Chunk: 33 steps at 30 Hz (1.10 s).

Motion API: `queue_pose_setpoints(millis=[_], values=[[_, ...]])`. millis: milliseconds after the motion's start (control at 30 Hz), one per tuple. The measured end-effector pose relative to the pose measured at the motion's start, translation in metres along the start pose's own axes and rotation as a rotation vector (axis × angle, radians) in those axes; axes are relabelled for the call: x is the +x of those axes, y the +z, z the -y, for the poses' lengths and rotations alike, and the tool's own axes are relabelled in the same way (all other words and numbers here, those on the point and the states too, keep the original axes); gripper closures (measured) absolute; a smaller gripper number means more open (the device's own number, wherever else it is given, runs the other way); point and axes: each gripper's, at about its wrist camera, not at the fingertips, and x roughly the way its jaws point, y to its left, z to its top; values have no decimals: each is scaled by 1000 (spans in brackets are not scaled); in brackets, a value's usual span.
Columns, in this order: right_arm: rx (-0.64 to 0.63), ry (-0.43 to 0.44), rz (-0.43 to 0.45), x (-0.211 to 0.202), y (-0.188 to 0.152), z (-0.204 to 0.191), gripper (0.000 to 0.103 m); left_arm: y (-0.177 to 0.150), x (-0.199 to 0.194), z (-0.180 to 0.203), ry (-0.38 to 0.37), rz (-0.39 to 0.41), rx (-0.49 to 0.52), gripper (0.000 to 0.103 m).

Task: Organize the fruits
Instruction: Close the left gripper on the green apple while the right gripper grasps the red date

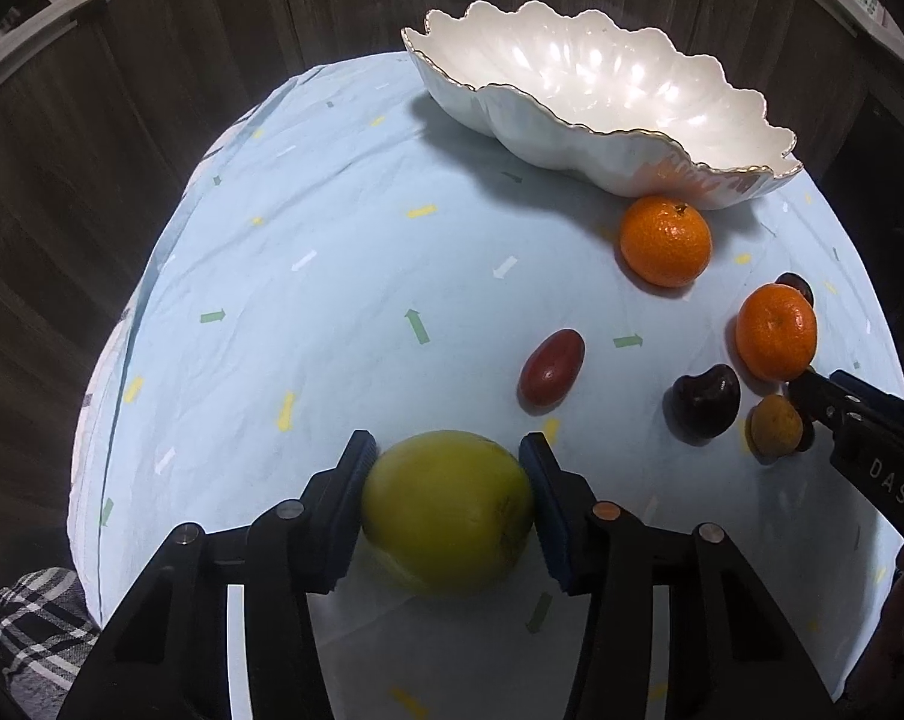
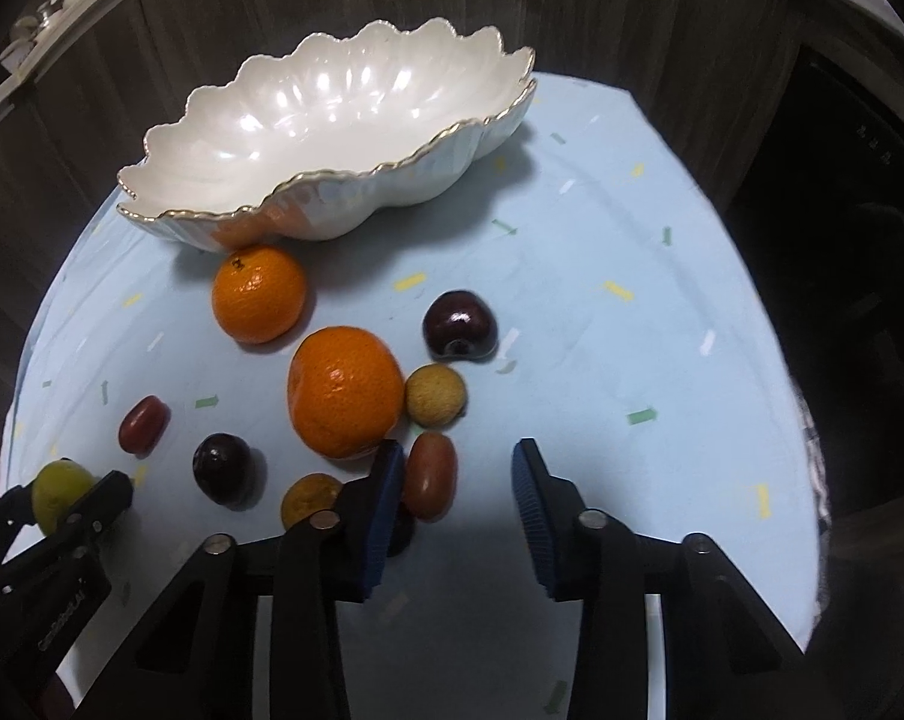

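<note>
Green fruit [image 1: 446,510] clamped between left tongs [image 1: 446,504].

1 bowl [image 2: 332,120], 2 oranges [image 2: 259,293], 2 dark plums [image 2: 459,325], 2 red oval fruits [image 2: 144,425], 1 green fruit [image 1: 447,510], 2 small yellowish fruits [image 2: 435,394].

Right wrist view: worktop [image 2: 662,360] right half unobstructed. Centre-left crowded: mandarins [image 2: 345,391], plums [image 2: 459,324], small fruits closely spaced. Scalloped bowl [image 2: 356,198] blocks upper left; its interior stands clear.
</note>
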Motion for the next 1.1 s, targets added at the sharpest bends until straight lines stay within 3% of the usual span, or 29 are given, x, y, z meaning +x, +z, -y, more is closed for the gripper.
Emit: queue_pose_setpoints(millis=[200, 600, 1100], values=[[-16, 31, 1, 1, -1, -6, 84, 0, 0, -1, -7, 3, -3, 54], [-17, 41, 22, -8, -2, -6, 84, -2, -7, 2, -21, 6, 3, 54], [-17, 49, 89, -43, -1, -6, 84, 3, -46, 0, -4, 81, 1, 54]])
